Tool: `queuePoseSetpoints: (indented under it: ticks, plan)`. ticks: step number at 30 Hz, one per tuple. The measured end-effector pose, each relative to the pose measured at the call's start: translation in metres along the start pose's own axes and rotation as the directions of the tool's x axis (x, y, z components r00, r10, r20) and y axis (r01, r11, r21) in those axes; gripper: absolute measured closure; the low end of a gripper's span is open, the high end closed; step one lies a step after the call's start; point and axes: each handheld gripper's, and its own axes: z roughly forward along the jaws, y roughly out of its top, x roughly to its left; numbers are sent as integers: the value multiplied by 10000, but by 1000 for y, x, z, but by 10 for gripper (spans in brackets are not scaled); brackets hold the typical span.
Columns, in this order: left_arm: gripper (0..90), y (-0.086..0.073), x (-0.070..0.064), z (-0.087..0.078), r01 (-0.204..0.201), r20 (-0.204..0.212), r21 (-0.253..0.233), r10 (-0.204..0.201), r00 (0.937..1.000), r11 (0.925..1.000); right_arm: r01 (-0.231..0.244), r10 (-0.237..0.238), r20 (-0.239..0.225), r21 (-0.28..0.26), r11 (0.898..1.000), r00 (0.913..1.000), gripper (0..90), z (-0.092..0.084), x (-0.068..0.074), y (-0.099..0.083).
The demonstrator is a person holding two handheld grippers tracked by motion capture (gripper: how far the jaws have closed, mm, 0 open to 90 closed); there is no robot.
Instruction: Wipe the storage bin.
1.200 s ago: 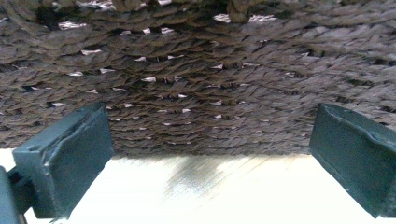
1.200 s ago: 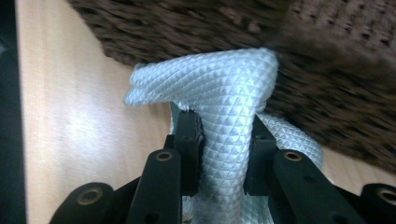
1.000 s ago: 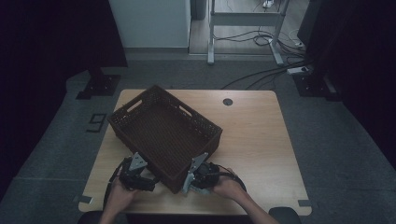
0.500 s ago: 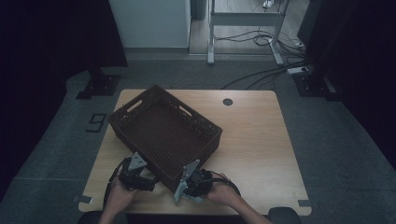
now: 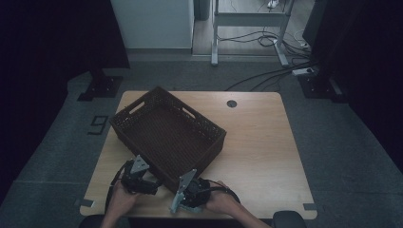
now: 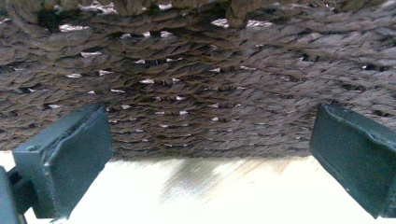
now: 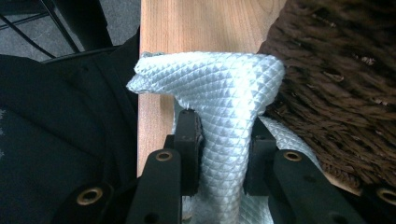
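A dark brown wicker basket (image 5: pixel 167 133) sits slantwise on the left half of the wooden table (image 5: pixel 259 142). My left gripper (image 5: pixel 150 183) rests at the basket's near wall. In the left gripper view its jaws (image 6: pixel 210 140) stand wide apart and open, facing the woven wall (image 6: pixel 201 70) with bare tabletop between them. My right gripper (image 5: pixel 182 195) is by the basket's near corner at the table's front edge. Its jaws (image 7: pixel 222 135) are shut on a white quilted cloth (image 7: pixel 210 88), which bunches up above them beside the basket (image 7: pixel 345 93).
The table's front edge (image 7: pixel 144 93) runs just left of the cloth in the right gripper view, with the person's dark clothing beyond it. A small round hole (image 5: pixel 231 103) marks the table's far side. Cables and a desk frame (image 5: pixel 247 28) lie on the floor behind.
My right gripper has slid left and toward the table's front edge, closer to the basket's near corner. The left gripper and the basket have stayed put.
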Motion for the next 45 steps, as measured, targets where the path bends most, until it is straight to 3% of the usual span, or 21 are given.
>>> queuePoseSetpoints:
  ticks: [18, 36, 45]
  plan:
    - [0, -1, -1, 1, -31, -88, -39, 31, 10000, 10000, -306, 314, 247, -308, 9991, 9992, 729, -26, -7, -11]
    - [0, -1, -1, 1, -55, -151, -72, 54, 9999, 10000, -924, 1051, 1060, -1184, 9887, 9888, 761, -83, -26, -23]
    - [0, -1, -1, 1, -93, -170, -33, 92, 9998, 10000, -1145, 1364, 1553, -1422, 9832, 9784, 761, -111, -37, -26]
